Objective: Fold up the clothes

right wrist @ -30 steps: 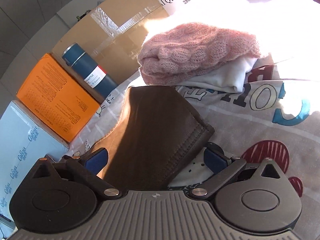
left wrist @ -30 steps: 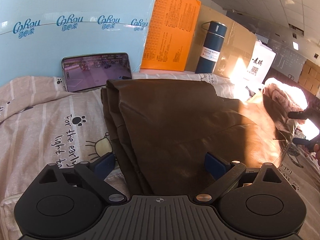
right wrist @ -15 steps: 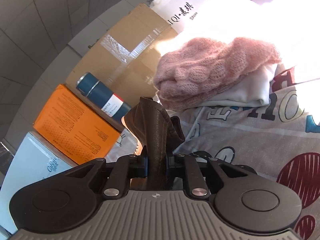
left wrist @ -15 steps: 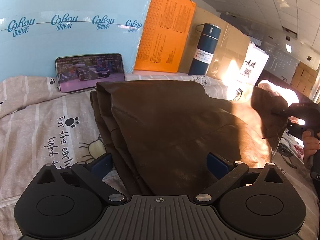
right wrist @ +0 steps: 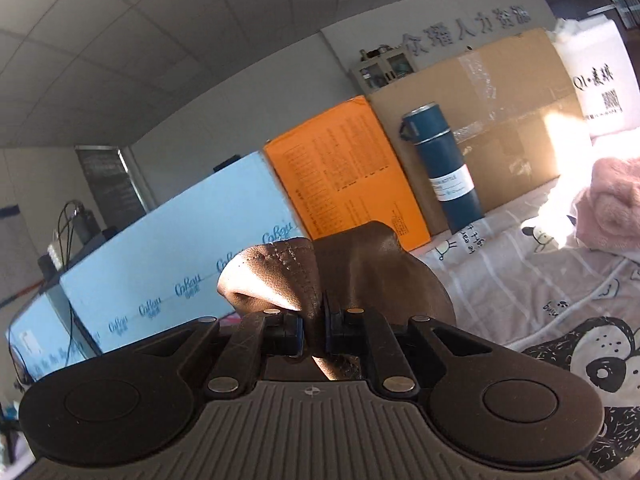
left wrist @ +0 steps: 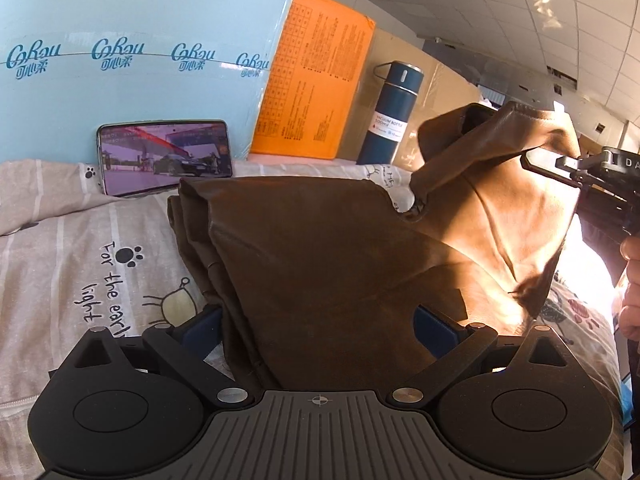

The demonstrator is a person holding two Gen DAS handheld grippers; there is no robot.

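Now our right gripper (right wrist: 314, 330) pinches the brown cloth (left wrist: 328, 264) at the right of the frame. Our left gripper (left wrist: 318, 326) is spread wide over the cloth, low in the frame.

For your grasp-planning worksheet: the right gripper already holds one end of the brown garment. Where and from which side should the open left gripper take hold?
Take the brown garment at its near folded edge, between the left gripper pads, coming in low and straight ahead. That edge lies flat on the bedsheet, opposite the right gripper.
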